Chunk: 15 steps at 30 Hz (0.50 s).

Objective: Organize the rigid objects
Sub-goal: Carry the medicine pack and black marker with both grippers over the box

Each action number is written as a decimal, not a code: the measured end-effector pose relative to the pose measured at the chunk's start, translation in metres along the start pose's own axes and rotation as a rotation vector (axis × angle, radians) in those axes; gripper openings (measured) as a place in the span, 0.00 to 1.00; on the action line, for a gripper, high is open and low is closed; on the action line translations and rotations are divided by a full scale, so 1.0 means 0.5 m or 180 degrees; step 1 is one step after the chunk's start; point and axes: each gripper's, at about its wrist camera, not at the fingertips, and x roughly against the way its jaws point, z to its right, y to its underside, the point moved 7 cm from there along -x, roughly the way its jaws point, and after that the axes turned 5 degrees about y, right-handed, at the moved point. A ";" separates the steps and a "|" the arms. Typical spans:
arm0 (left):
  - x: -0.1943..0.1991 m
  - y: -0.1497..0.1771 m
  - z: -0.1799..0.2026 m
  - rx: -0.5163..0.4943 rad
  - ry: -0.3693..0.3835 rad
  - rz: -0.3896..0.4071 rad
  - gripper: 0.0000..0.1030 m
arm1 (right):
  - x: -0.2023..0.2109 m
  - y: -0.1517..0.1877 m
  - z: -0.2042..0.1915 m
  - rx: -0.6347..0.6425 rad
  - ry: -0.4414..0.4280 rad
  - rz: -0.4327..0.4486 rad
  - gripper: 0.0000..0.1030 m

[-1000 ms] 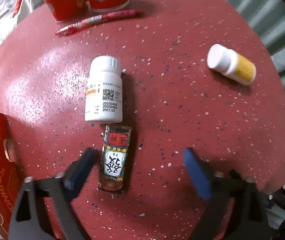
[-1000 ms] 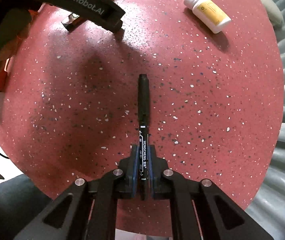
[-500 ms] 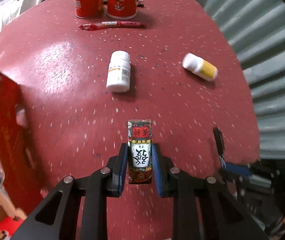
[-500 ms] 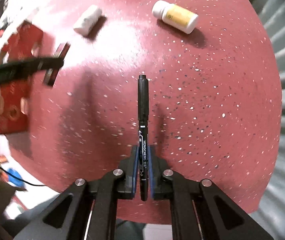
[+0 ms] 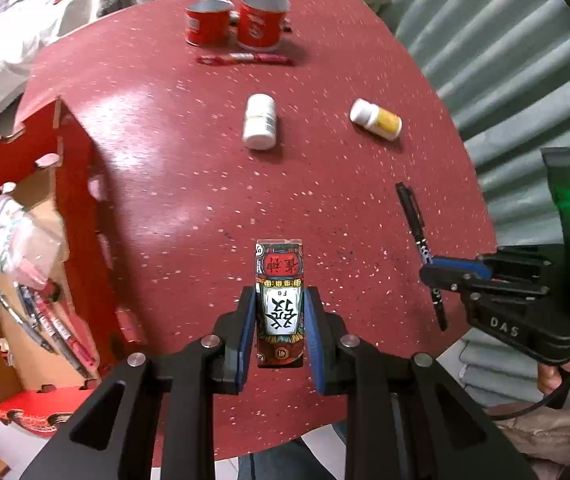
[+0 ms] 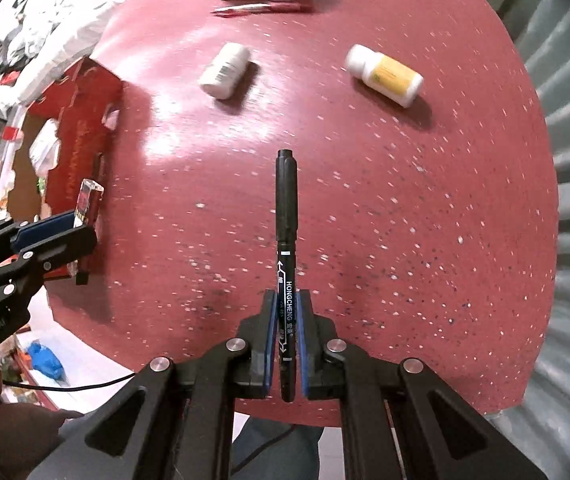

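The left gripper clenched a small printed box, lifted above the red table. The right gripper gripped one black marker. Some pens already lay in the red cardboard box. Two pill bottles, two red cups and one red pen were left.

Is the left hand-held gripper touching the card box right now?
Touching. The left wrist view shows the left hand-held gripper with both blue pads pressed flat on the sides of the card box, holding it above the table.
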 end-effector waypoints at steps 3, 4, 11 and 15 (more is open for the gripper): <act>0.033 0.006 -0.024 0.0060 -0.0008 0.0091 0.25 | 0.014 -0.007 -0.035 0.0101 0.0005 0.0024 0.10; 0.043 0.006 -0.031 0.0072 -0.0006 0.0127 0.25 | 0.019 -0.010 -0.049 0.0142 0.0005 0.0035 0.10; 0.090 0.010 -0.062 0.0140 -0.0030 0.0292 0.25 | 0.048 -0.023 -0.118 0.0391 0.0039 0.0124 0.10; 0.107 0.010 -0.071 0.0172 0.0008 0.0374 0.25 | 0.063 -0.027 -0.147 0.0511 0.0077 0.0159 0.10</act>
